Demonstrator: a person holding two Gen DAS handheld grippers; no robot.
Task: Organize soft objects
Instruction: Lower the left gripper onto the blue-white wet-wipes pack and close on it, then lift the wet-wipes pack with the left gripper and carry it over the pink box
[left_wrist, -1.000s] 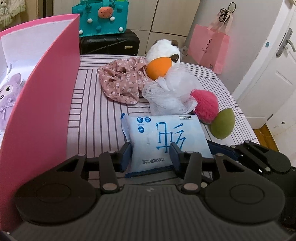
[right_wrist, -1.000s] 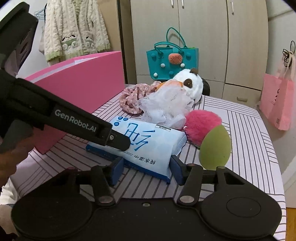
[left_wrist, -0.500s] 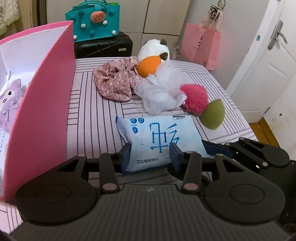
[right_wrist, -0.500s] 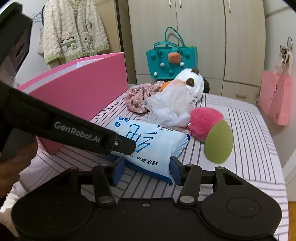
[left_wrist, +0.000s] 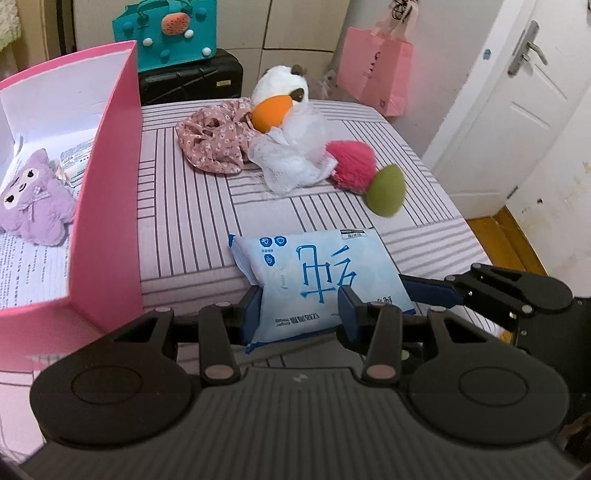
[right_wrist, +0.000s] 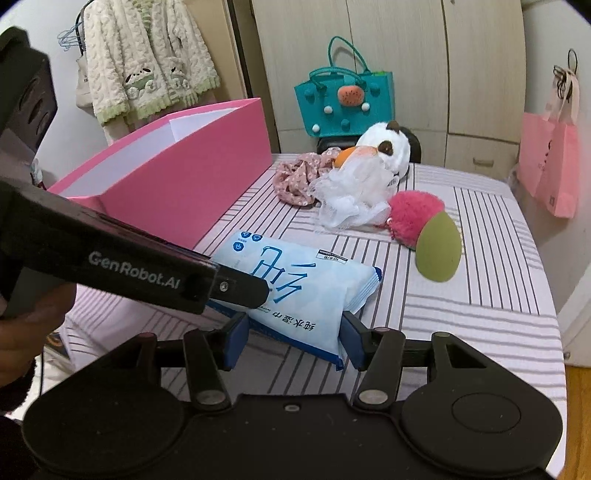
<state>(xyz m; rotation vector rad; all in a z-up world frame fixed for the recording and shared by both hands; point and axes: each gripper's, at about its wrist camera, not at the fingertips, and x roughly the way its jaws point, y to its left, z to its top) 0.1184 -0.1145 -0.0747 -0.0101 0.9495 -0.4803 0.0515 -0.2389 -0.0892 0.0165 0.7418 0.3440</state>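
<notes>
Wipes pack (left_wrist: 317, 280) | left claw (left_wrist: 301, 314) gripping | right claw (right_wrist: 293, 338) gripping

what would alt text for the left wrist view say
Both grippers, left gripper and right gripper, clamp a pale blue wipes pack above a striped bed. An open pink box on the left holds a purple plush; beyond lie floral cloth, white mesh pouf, pink pompom and green sponge.

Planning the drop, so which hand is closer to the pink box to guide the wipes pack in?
Left. Both grippers hold the wipes pack, but the pink box sits directly beside the left gripper.
</notes>
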